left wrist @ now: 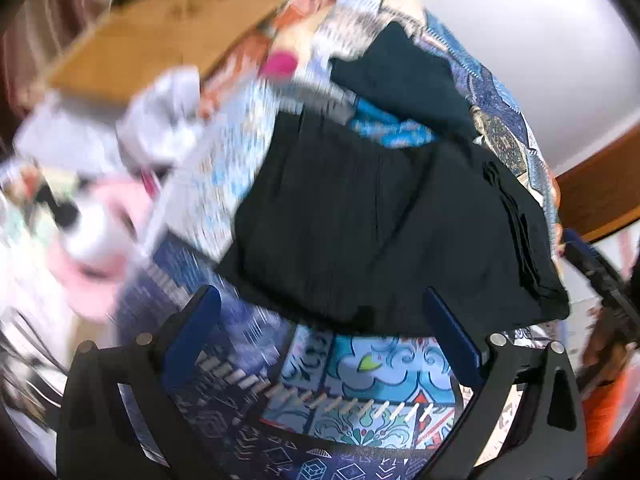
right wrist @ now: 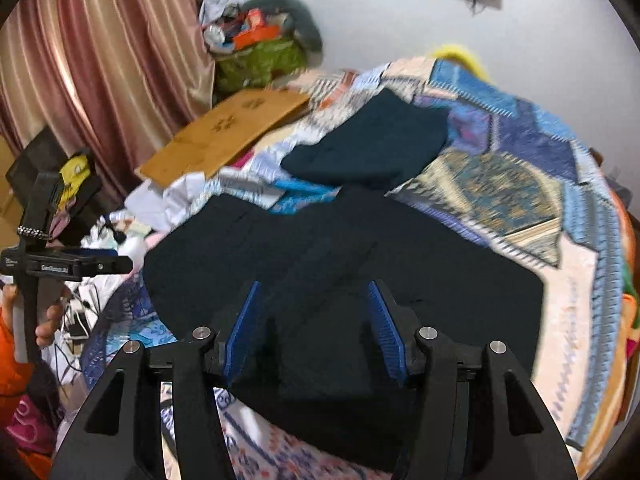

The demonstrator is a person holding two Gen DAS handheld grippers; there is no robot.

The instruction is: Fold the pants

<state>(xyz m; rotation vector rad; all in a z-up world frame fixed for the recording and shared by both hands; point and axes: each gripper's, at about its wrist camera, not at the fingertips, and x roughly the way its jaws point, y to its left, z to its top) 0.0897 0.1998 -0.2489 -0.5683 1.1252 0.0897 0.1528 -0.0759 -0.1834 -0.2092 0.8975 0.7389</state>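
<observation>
Black pants (left wrist: 380, 220) lie folded into a thick rectangle on the patterned bedspread (left wrist: 360, 376). My left gripper (left wrist: 322, 300) is open at the near edge of the pants, with its blue pads wide apart and nothing between them. In the right wrist view the same black pants (right wrist: 420, 264) spread across the bed. My right gripper (right wrist: 316, 308) hovers over their near part, open, and its blue pads (right wrist: 246, 320) stand apart without pinching cloth. A second dark folded garment (right wrist: 372, 144) lies farther back on the bed.
A wooden board (right wrist: 224, 132) rests at the bed's far left, beside white and pink clutter (left wrist: 100, 232). A green bag of items (right wrist: 260, 60) stands by the curtain (right wrist: 100, 60). A hand (right wrist: 48, 324) holds the other device at the left edge. A white wall lies behind.
</observation>
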